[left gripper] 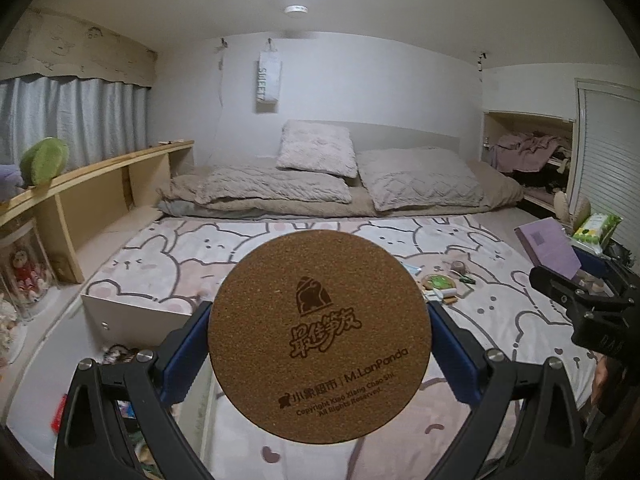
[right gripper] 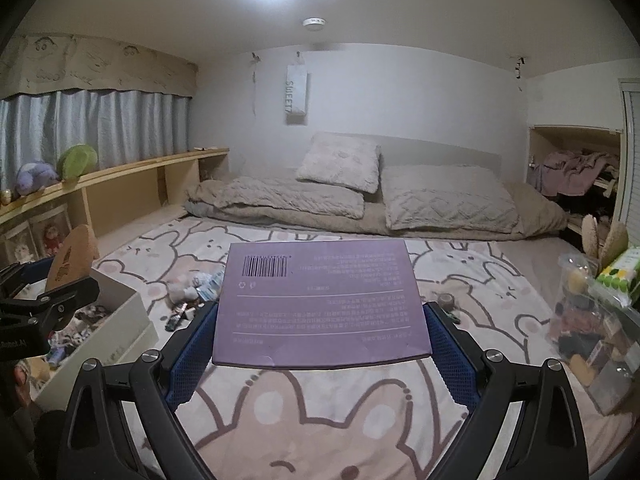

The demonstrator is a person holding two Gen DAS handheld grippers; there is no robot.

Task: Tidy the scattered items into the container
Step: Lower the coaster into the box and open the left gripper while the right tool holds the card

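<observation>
Hiding: cork coaster point(left gripper: 319, 336) fills centre frame, covering bedsheet behind.
Left gripper point(left gripper: 319, 344): clamps coaster, raised.
Right gripper point(right gripper: 322, 336): grips purple box point(right gripper: 322, 304).
Container point(right gripper: 120, 320): lower left, contents unclear.

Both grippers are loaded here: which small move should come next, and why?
Probably lower the left gripper and release the cork coaster into the white box. The coaster is held just over the box's rim, while the right gripper holds the purple box farther off, above the bedsheet.
</observation>
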